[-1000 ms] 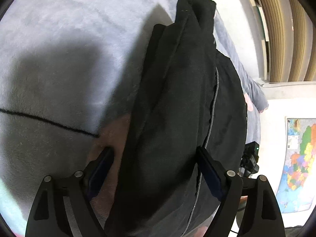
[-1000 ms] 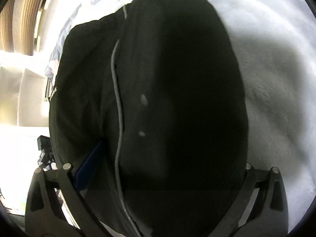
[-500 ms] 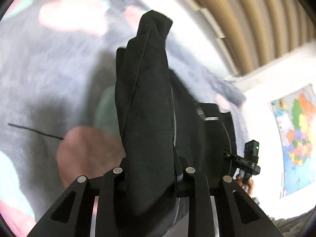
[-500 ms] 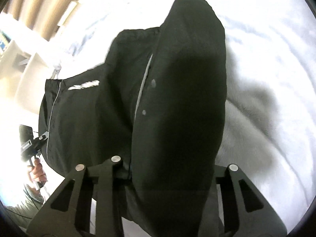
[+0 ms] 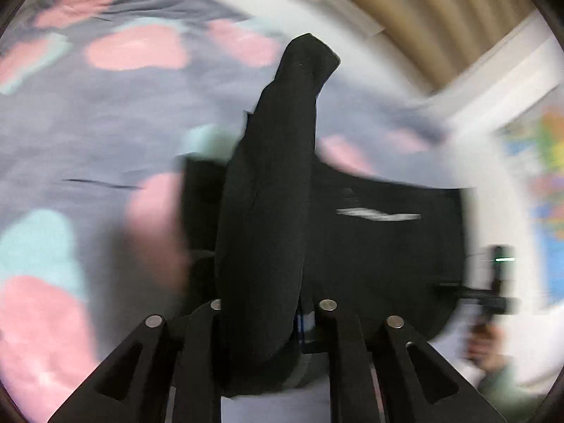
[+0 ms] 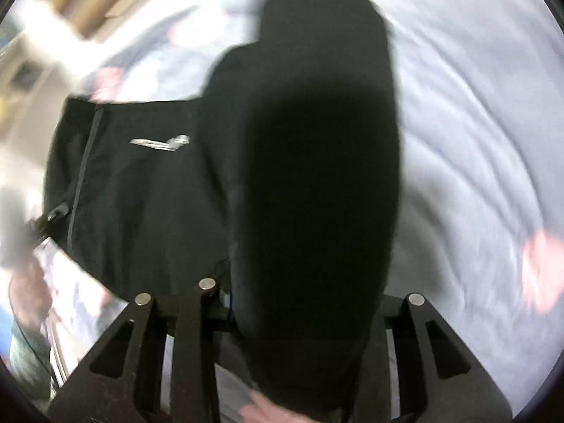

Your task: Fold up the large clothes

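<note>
Jacket (image 5: 268,211), black and bulky, is held up off the bed (image 5: 105,123) by both tongs, one sleeve-like fold in each. In the left wrist view, the left tongs (image 5: 268,312) are clamped on a thick roll of cloth that runs from 6 o'clock up to about 12 o'clock; the jaws have just been closing, with the cloth between them. The jacket's body spreads away toward 3 o'clock, where the other hand is seen blurred at about 4 o'clock. A pink and pale green patterned blanket (image 5: 134,49) covers the bed from 9 to 12 o'clock.

In the right wrist view, the right tongs (image 6: 306,292) are clamped on a wider fold that fills the middle from 6 to 12 o'clock, while the jacket's front, with a pale logo (image 6: 158,142), lies toward 9 o'clock.

The step in hand is judged to be the lift and carry of both gripped parts, an early fold. Next, both folds would need to be brought over the body together, kept level and taut, then laid flat before release.
</note>
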`<state>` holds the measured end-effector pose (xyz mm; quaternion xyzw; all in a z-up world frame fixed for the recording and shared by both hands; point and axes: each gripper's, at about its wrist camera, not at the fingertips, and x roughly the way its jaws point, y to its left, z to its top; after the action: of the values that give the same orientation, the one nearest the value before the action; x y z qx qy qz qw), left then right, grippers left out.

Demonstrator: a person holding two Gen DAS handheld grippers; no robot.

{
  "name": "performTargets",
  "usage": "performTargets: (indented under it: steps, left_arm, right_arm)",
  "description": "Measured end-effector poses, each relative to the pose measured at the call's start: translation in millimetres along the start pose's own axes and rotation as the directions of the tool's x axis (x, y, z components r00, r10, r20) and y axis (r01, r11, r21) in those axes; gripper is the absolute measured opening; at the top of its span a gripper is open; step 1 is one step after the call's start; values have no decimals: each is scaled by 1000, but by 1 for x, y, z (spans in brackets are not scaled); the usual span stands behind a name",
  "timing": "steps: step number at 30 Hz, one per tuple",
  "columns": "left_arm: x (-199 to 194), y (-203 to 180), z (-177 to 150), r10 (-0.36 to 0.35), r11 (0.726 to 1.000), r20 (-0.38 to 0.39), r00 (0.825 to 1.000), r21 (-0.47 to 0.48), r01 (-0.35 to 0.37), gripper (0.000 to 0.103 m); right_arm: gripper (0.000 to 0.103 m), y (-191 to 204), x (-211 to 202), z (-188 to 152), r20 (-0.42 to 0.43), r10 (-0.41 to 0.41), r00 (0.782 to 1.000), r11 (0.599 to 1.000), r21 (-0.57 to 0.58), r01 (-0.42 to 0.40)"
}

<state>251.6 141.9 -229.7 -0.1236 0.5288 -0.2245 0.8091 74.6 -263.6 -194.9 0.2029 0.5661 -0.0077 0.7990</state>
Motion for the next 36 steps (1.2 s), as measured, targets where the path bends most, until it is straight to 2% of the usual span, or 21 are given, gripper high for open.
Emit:
performTargets:
  steps: [2,3,4,6,7,8,9,11,12,13,14,17,19,21,23,25,27,28,31,33,36]
  left_arm:
    - [21,14,2,82,997,-27,996,-3,-82,30]
    - [35,23,6,101,994,-66,993,-29,-104,35]
    - [42,30,6,101,993,-88,991,-48,-105,36]
    - [58,36,11,86,991,-121,989,-90,-97,48]
    - [65,38,15,62,992,-127,990,-105,-75,51]
    - [70,41,19,28,992,-136,990,-116,-44,59]
    - [77,45,25,-5,992,-154,988,-128,-15,65]
    - [91,58,31,-45,986,-190,981,-166,13,69]
    - [100,65,34,-87,979,-207,974,-198,46,71]
    - [108,71,34,-120,972,-221,968,-223,70,73]
    - [118,75,34,-164,961,-243,956,-258,99,75]
    - [144,86,27,-296,916,-294,909,-356,183,76]
    - [152,87,23,-325,907,-285,902,-365,211,75]
    - [149,81,20,-316,916,-247,916,-332,226,57]
    - [133,70,14,-307,926,-185,934,-287,247,40]
    - [111,61,6,-333,913,-107,937,-284,293,35]
    - [78,49,0,-405,876,-30,914,-299,378,30]
    - [66,41,-2,-423,868,-1,906,-287,405,29]
    - [17,4,-11,-400,898,39,916,-186,400,28]
    - [-17,-12,-22,-400,901,73,914,-150,406,28]
    - [-66,-14,-46,-406,897,128,905,-131,421,28]
  right_arm:
    - [41,-26,14,-3,0,-14,1000,996,93,14]
    - [43,-38,18,-5,-2,-11,1000,991,131,11]
    - [48,-44,19,-5,-2,0,1000,987,158,0]
    - [54,-51,21,-3,-6,2,1000,982,186,-1]
    - [62,-52,22,-1,-8,-3,1000,984,180,4]
    - [70,-55,23,1,-14,-14,1000,986,166,16]
    - [74,-57,22,2,-24,-21,999,987,156,25]
    - [79,-49,34,8,-56,-16,998,988,155,25]
    - [82,-52,45,12,-80,1,997,986,164,12]
    - [91,-49,50,11,-94,14,996,986,168,2]
    - [98,-46,61,12,-110,32,993,984,178,-12]
    - [103,-52,88,22,-143,127,982,969,228,-92]
    - [101,-51,105,29,-158,201,967,952,266,-155]
    - [82,-45,113,37,-147,217,965,951,255,-175]
    - [54,-34,109,43,-128,217,968,958,217,-186]
    - [36,-20,93,45,-111,179,978,976,144,-162]
    - [32,-7,72,44,-84,169,982,982,94,-161]
    - [30,-1,63,44,-70,168,983,984,72,-163]
    - [29,29,24,42,-12,159,987,987,-21,-159]
    - [29,50,-3,38,14,137,990,988,-76,-136]
    - [29,76,-48,20,63,120,991,982,-152,-110]
